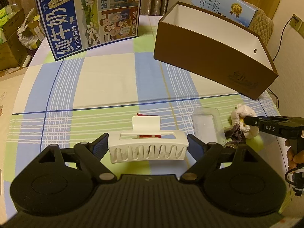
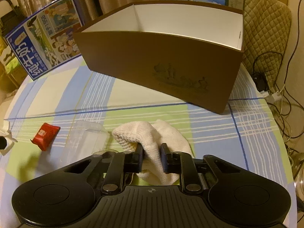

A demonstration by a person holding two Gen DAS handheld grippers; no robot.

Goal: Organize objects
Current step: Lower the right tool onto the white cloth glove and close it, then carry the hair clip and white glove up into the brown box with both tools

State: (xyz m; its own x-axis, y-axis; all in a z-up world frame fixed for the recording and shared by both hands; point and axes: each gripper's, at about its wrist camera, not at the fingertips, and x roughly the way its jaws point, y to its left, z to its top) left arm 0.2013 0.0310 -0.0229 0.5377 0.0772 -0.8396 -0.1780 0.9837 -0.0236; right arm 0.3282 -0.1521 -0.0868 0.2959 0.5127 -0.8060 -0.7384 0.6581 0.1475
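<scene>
Hair clip: a white claw clip point(image 1: 148, 146) sits low in the centre of the left wrist view, teeth toward the camera, held crosswise between the two blue pads.
Left gripper: the left gripper point(image 1: 148, 148) has its fingers pressed on both ends of the clip, closed around it; whether the clip is lifted off the cloth I cannot tell.
White sock: a knitted white sock point(image 2: 152, 142) lies bunched at lower centre of the right wrist view, folded over itself.
Right gripper: the right gripper point(image 2: 151, 157) is pinched on a fold of the sock, its fingers drawn close together with fabric between them. In the left wrist view it enters from the right edge, with part of a hand point(image 1: 293, 155) below it.
Red packet: a small red packet point(image 2: 45, 135) lies flat at left of the right wrist view, just left of the tray.
Clear tray: a transparent plastic tray point(image 2: 86, 140) rests between the packet and the sock.
Brown box: an open brown box point(image 2: 161, 66) with a white inside stands in the upper centre, beyond the sock.
Milk carton: a blue milk carton point(image 1: 89, 17) stands upper left in the left wrist view.
Tablecloth: a checked cloth point(image 1: 106, 83) in blue, green and cream covers the table.
</scene>
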